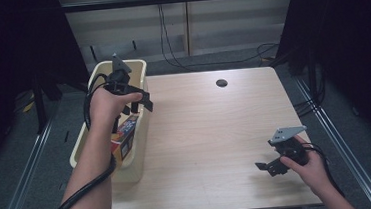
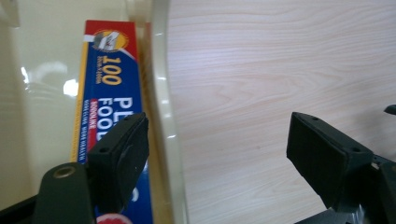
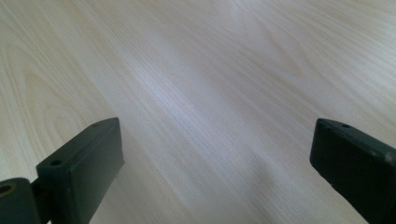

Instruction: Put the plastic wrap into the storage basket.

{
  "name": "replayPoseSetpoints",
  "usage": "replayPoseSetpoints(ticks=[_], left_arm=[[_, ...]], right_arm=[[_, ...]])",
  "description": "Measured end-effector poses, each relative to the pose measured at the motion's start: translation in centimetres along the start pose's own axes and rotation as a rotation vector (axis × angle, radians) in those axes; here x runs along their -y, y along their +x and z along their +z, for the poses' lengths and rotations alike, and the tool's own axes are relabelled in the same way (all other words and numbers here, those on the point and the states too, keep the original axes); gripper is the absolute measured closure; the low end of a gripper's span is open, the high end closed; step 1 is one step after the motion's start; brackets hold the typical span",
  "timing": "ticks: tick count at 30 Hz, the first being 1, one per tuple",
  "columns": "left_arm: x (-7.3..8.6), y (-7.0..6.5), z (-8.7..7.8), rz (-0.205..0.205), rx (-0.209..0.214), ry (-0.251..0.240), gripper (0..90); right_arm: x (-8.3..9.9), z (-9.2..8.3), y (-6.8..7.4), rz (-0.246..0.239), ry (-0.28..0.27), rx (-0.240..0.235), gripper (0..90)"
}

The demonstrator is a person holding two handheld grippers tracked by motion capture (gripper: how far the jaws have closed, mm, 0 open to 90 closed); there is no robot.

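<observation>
High view: left gripper (image 1: 135, 102) over the cream bin (image 1: 138, 68) (holding a blue food-wrap box (image 2: 109, 93)), fingers apart, empty; right gripper (image 1: 267, 167) fingers spread on the tabletop (image 1: 211, 132).

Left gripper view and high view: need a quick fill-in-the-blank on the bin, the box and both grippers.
1. The blue and red cardboard box lies inside the cream plastic ____.
2. The left gripper has ____ between its pads.
3. The right gripper hovers over the pale wooden ____.
4. The dark round hole lies near the table's ____ edge.

Missing words: bin; nothing; table; far
</observation>
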State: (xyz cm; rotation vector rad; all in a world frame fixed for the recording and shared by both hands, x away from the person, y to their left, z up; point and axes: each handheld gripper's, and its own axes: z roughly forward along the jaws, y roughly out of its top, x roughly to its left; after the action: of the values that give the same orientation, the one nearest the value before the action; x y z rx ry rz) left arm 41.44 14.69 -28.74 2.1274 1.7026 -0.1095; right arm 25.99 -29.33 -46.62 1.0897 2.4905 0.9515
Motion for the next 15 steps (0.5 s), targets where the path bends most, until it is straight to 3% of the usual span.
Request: replayPoseSetpoints(ticks=[15], left_arm=[[-0.4, -3.1, 1.7, 0.098, 0.043, -0.006, 19.8]], right_arm=[[0.0, -0.1, 0.0, 0.000, 0.000, 0.006, 2.5]])
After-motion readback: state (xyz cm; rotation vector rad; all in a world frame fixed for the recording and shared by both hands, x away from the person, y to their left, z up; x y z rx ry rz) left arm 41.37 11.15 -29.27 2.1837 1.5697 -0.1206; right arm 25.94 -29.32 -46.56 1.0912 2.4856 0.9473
